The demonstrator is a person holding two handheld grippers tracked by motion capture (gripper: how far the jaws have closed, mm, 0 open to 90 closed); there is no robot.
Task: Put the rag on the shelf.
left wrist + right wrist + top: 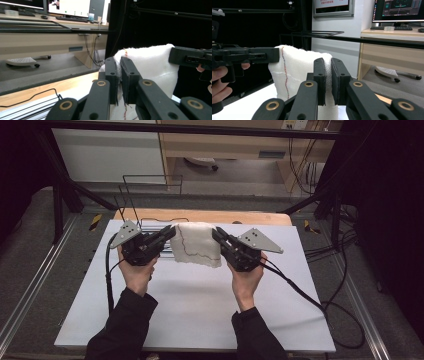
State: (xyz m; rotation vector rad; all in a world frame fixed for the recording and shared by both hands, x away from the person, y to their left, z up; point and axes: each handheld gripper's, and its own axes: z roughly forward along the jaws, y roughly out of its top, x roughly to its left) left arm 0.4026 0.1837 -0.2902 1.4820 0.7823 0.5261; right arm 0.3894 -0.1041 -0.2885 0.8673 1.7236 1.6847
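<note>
dark curtains and black frame bars close off the workspace, with a pale wooden desk (225, 142) and grey floor beyond it. nearer, a flat white rectangular table top (195, 315) lies under the high view, and a bare wooden strip (200, 216) runs along its far edge. a thin black wire rack (150, 187) stands at the far left of that strip, and pale metal rails (152, 224) lie beside it.

a white fluffy cloth with a thin red and blue stitched line (196, 243) is held up over the far middle of the table, stretched between the two tools, its lower edge hanging toward the surface. the left gripper (169, 234) comes in from the left; in the left gripper view (119, 72) its black jaws stand narrow, pinched on the cloth's edge, with fabric showing in the slim gap. the right gripper (218, 235) comes from the right; in the right gripper view (328, 72) its jaws are likewise nearly closed, clamping a fold of the same cloth.

each tool carries a grey three-cornered plate on top, and a black cable (320, 305) trails off the right one across the table to the floor. the person's hands grip the handles, black sleeves (122, 325) entering from the bottom
</note>
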